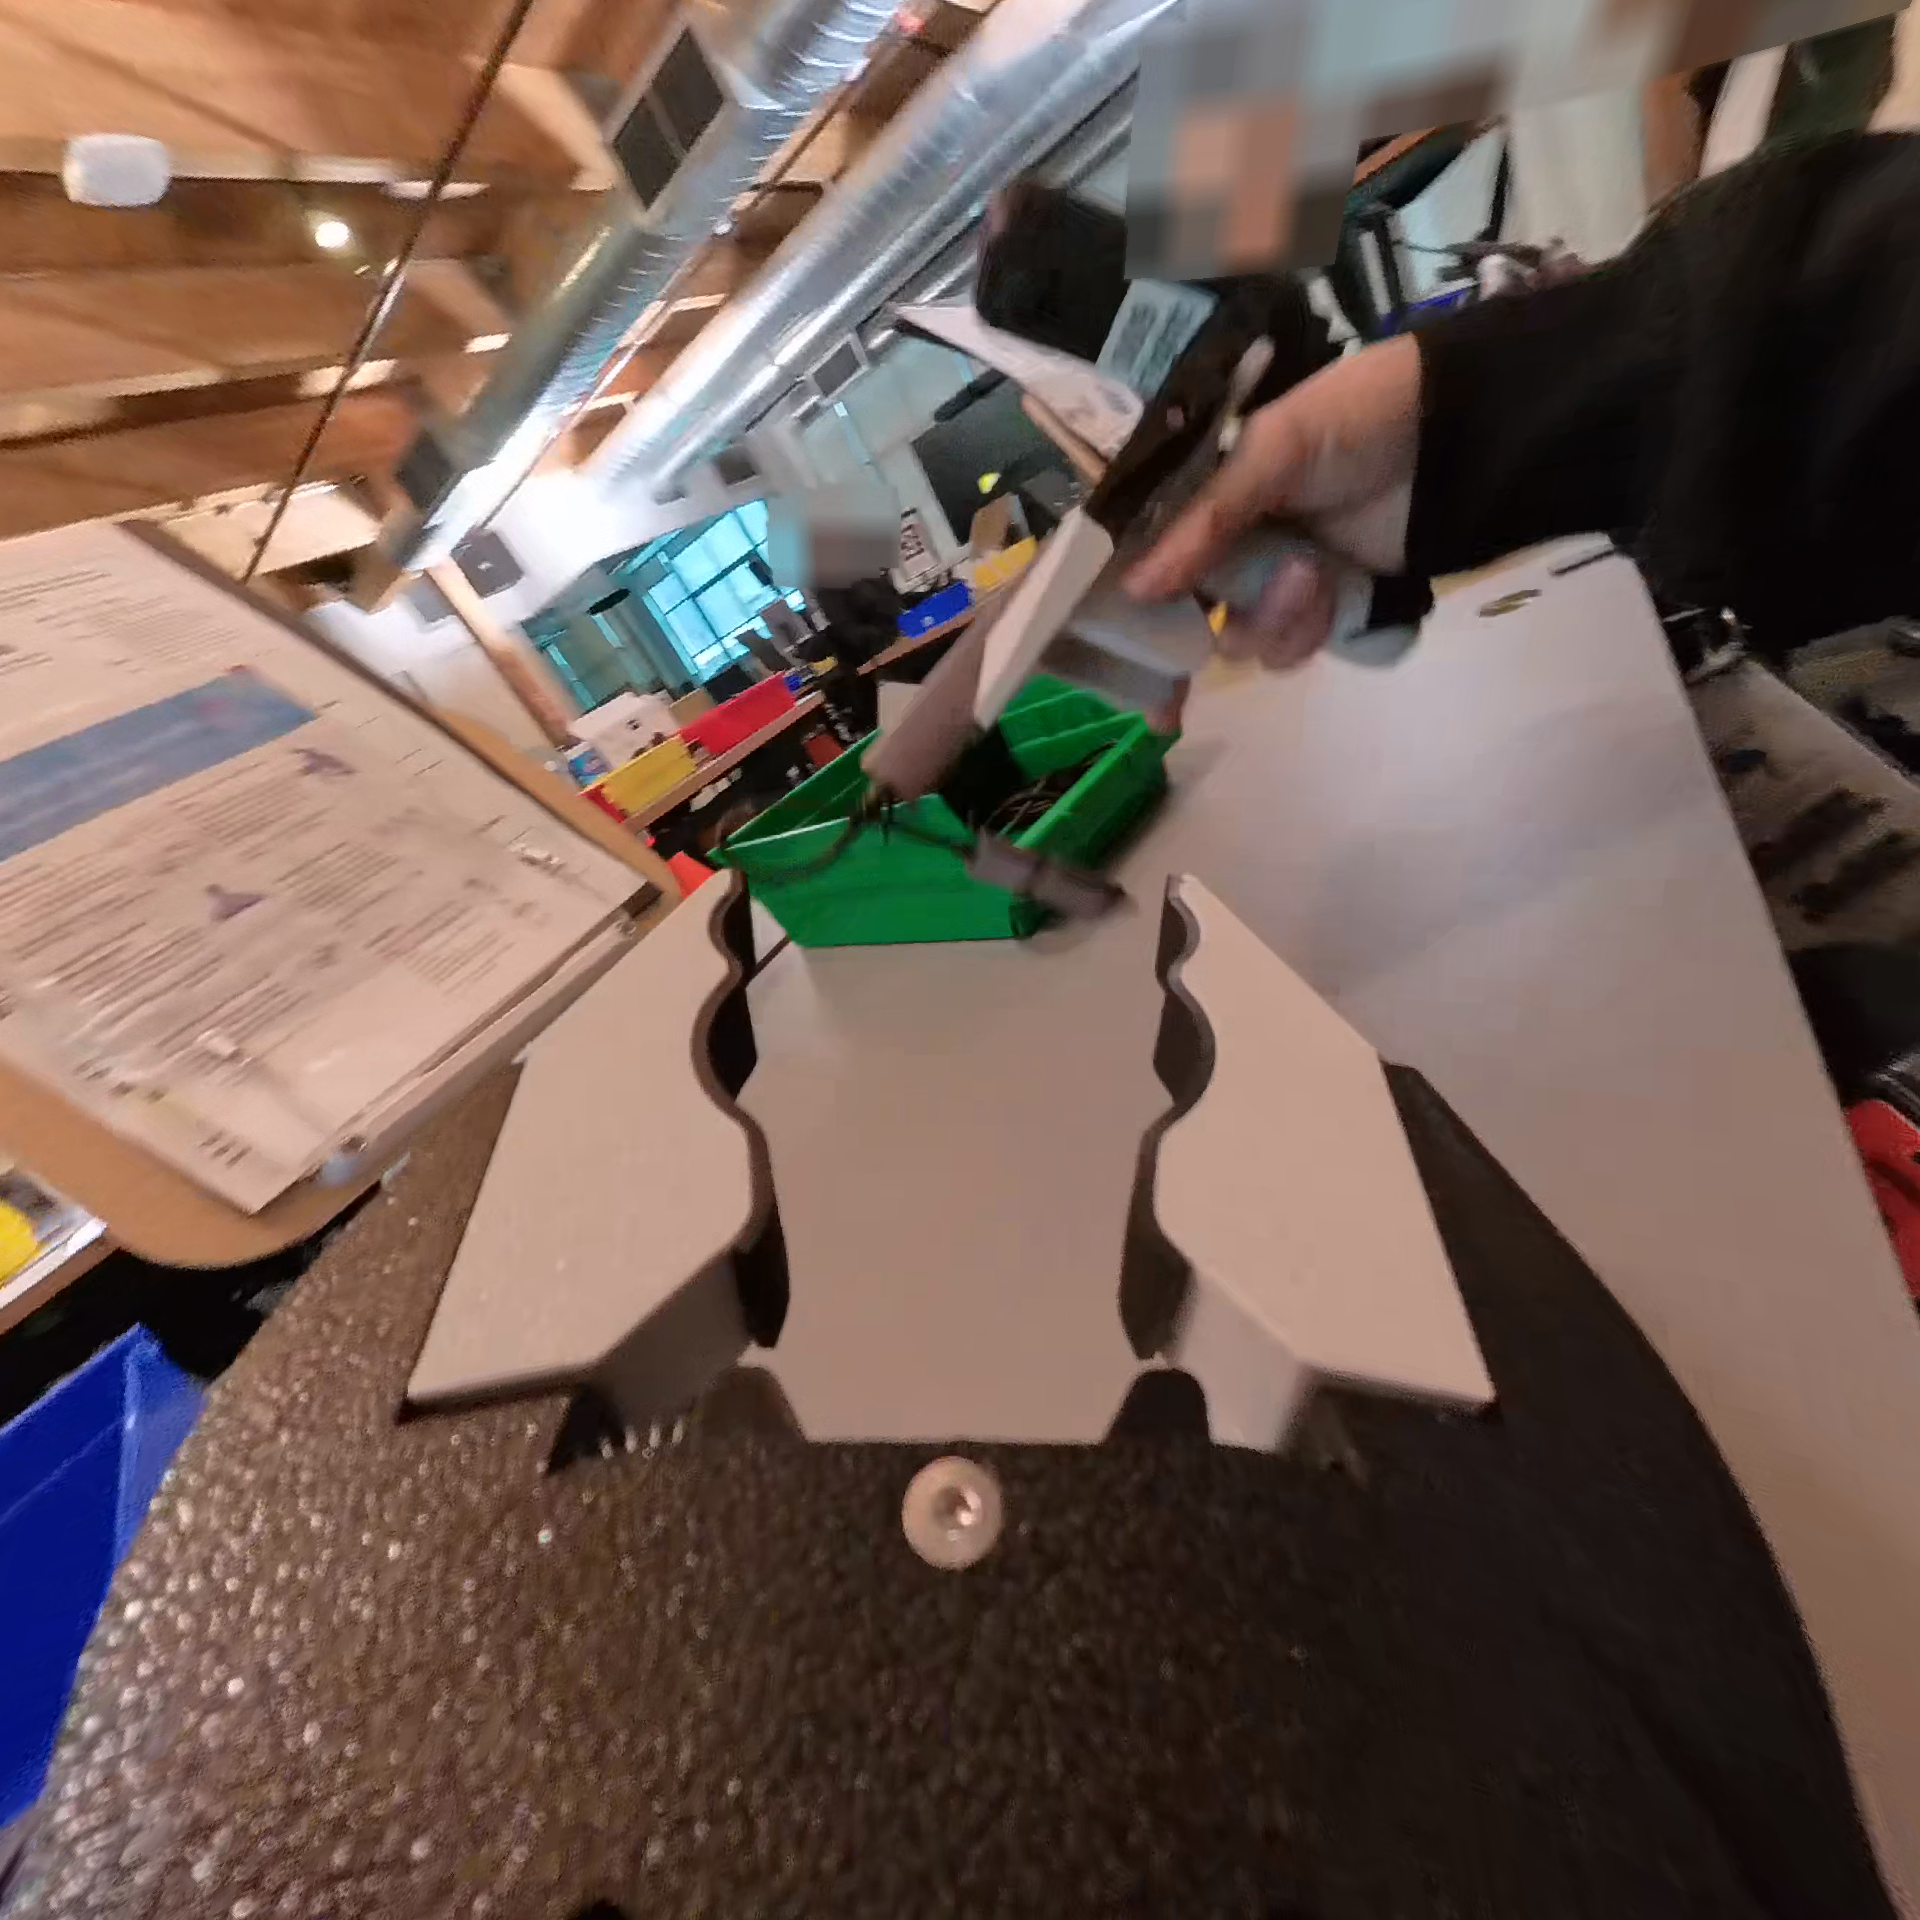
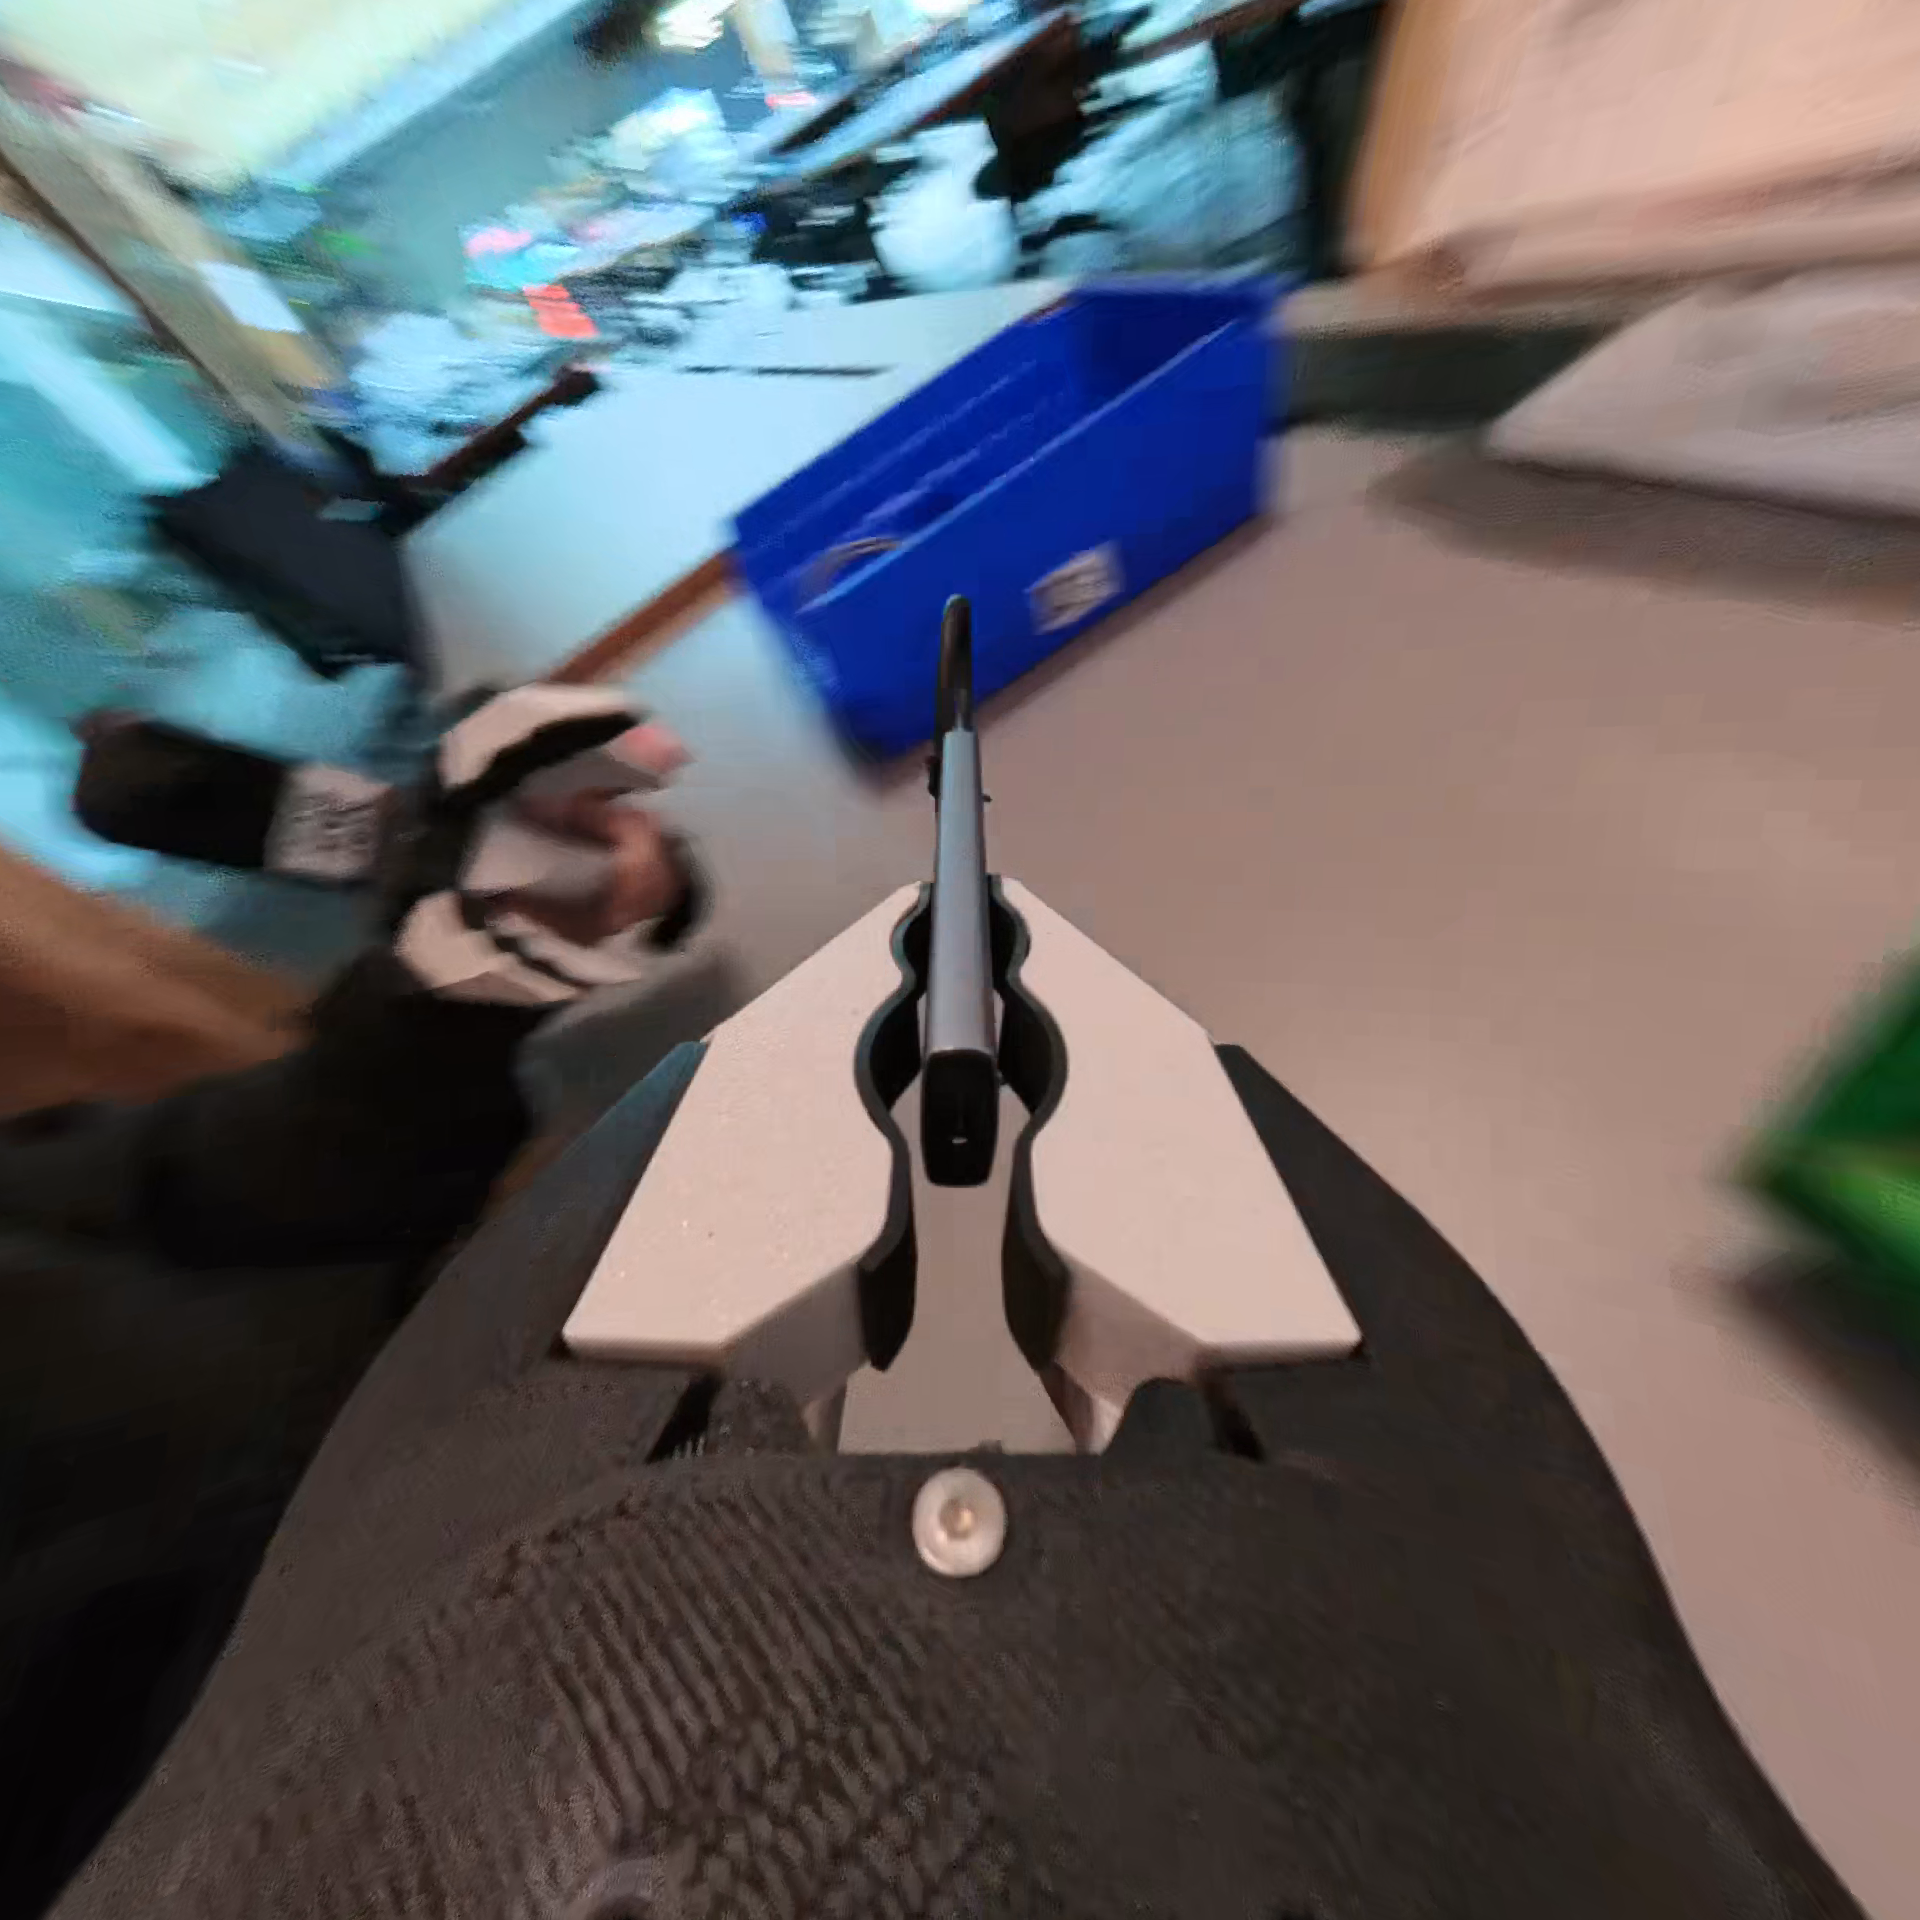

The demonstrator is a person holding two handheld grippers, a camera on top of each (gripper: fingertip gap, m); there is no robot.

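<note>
My left gripper [image 1: 954, 896] is open and empty above the grey table [image 1: 1455, 935], its fingers [image 1: 623, 1122] spread wide. Ahead of it stands a green bin [image 1: 883, 883]. A hand [image 1: 1288, 499] holds my right gripper [image 1: 904, 758] over that bin; a dark cable and a small grey piece [image 1: 1049, 888] hang below its tips. In the right wrist view my right gripper [image 2: 962, 902] is shut on a slim grey connector [image 2: 961, 935] with a black end, and a black cable [image 2: 954, 644] sticks out forward. This view is blurred.
A blue bin [image 2: 1039, 520] stands on the table ahead of the right gripper, the green bin [image 2: 1849, 1143] at its right edge. The left gripper and hand [image 2: 540, 831] show at its left. A tilted board with printed sheets [image 1: 260, 831] stands left. Another blue bin [image 1: 62, 1538] sits low left. The left gripper's tips are roughly 12 cm from the right gripper's.
</note>
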